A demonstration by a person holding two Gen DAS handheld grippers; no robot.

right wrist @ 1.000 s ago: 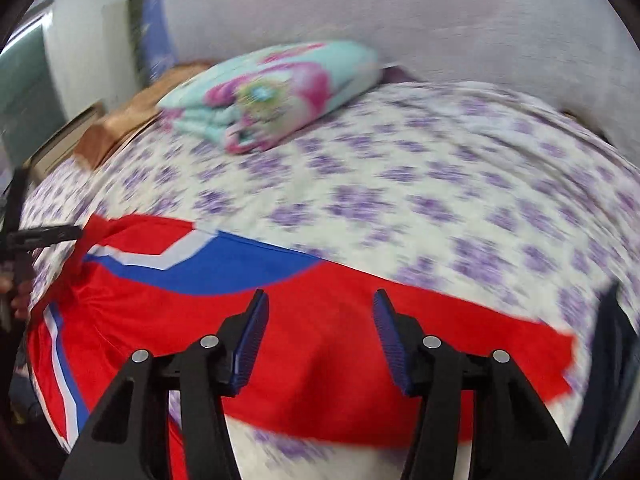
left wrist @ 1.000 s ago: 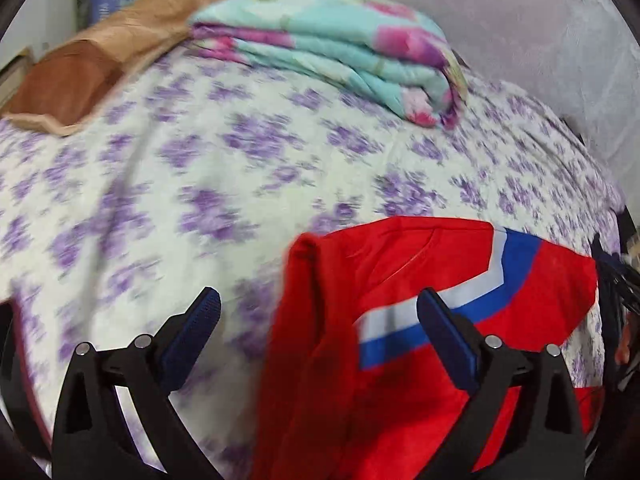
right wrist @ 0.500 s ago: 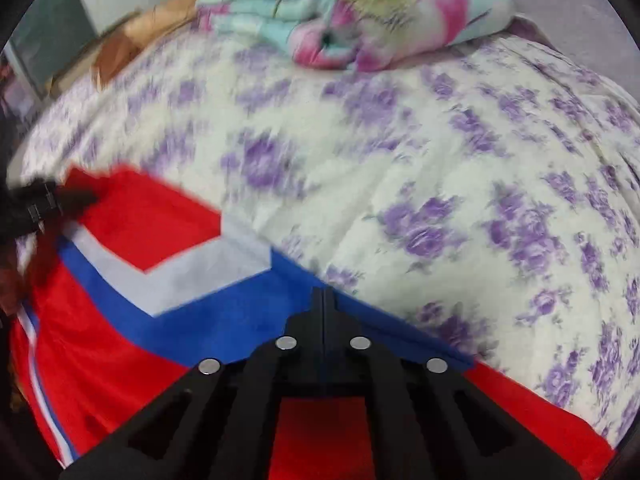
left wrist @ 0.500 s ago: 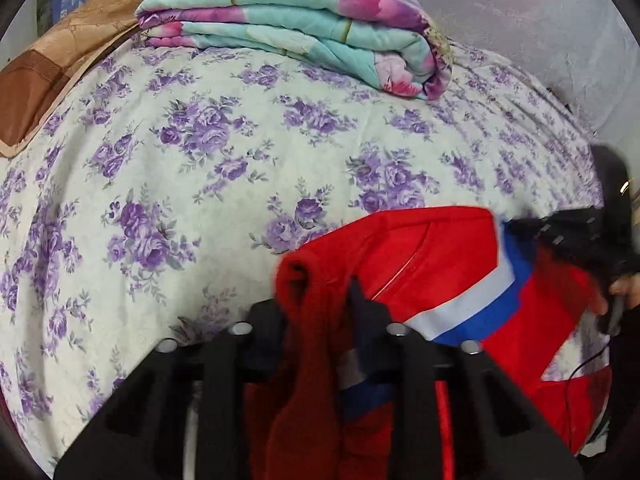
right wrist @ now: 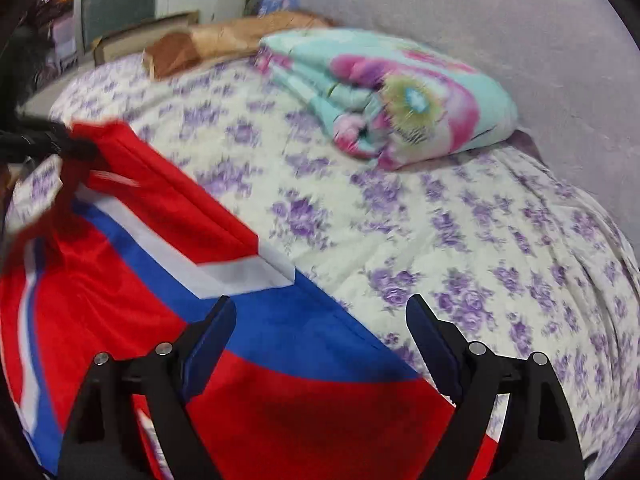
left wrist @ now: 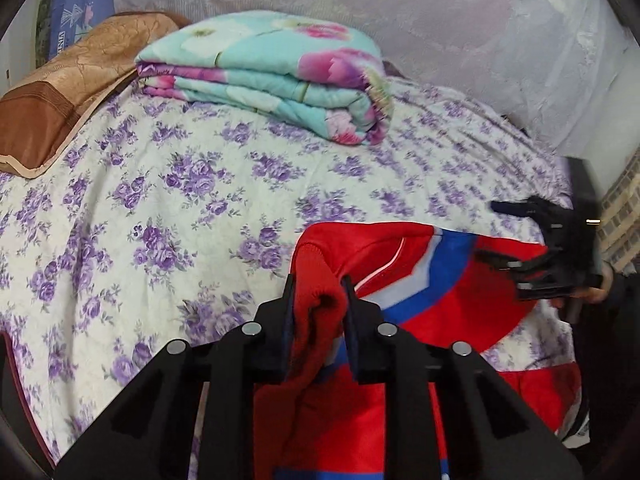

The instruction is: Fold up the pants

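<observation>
Pants (left wrist: pixel 404 256) now hang pinched in the left hand-held gripper (left wrist: pixel 318 300), while the right hand-held gripper (right wrist: pixel 320 322) has just spread empty.

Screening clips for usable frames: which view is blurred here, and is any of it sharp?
Left wrist: mostly sharp, fisheye-bent; only the right hand-held gripper at the edge smears. Right wrist: motion blur across quilt and bedsheet; its own fingers stay crisp.
</observation>
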